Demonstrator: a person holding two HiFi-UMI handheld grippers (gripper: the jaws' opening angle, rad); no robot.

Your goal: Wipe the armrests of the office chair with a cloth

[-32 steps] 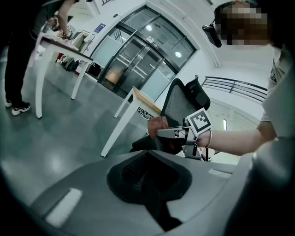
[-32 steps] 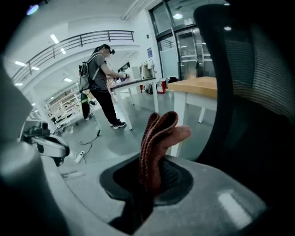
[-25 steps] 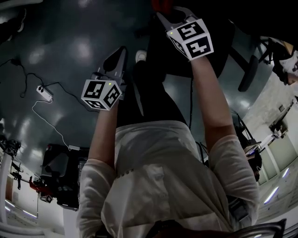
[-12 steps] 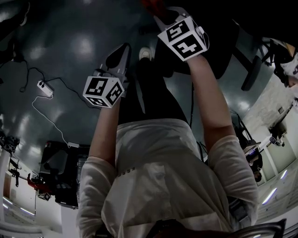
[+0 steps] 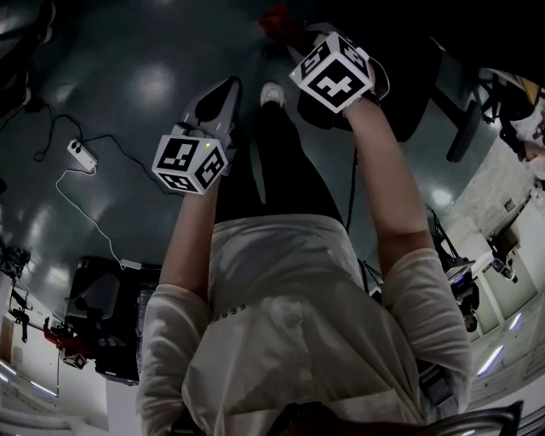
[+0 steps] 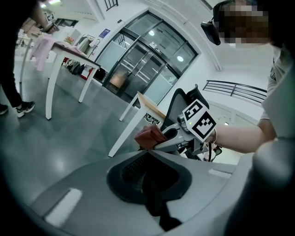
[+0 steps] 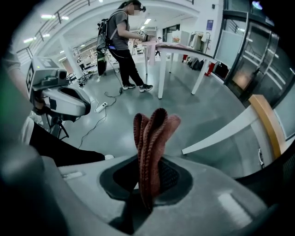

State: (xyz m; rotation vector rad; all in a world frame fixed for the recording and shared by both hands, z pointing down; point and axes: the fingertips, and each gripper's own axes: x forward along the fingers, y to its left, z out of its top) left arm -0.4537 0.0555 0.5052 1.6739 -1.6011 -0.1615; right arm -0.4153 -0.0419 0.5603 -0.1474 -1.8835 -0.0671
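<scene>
A reddish-brown cloth (image 7: 152,133) sticks up folded from my right gripper (image 7: 145,193), which is shut on it. In the head view the cloth (image 5: 277,15) shows at the top edge, ahead of that right gripper (image 5: 289,30) and its marker cube. The dark office chair (image 5: 409,77) stands just right of it, one armrest (image 5: 461,132) further right. My left gripper (image 5: 221,89) hangs lower left, jaws together and holding nothing. The left gripper view shows its own jaws (image 6: 154,184) shut, the cloth (image 6: 148,137) and the chair back (image 6: 182,99) beyond.
A power strip (image 5: 81,153) and white cable lie on the glossy floor at left. My own shoe (image 5: 272,94) is between the grippers. White tables (image 7: 184,50) and another person (image 7: 122,37) stand farther off. Equipment (image 5: 102,324) sits behind me at lower left.
The right gripper with the cloth has turned and dropped a little lower in the head view. The left gripper has barely shifted.
</scene>
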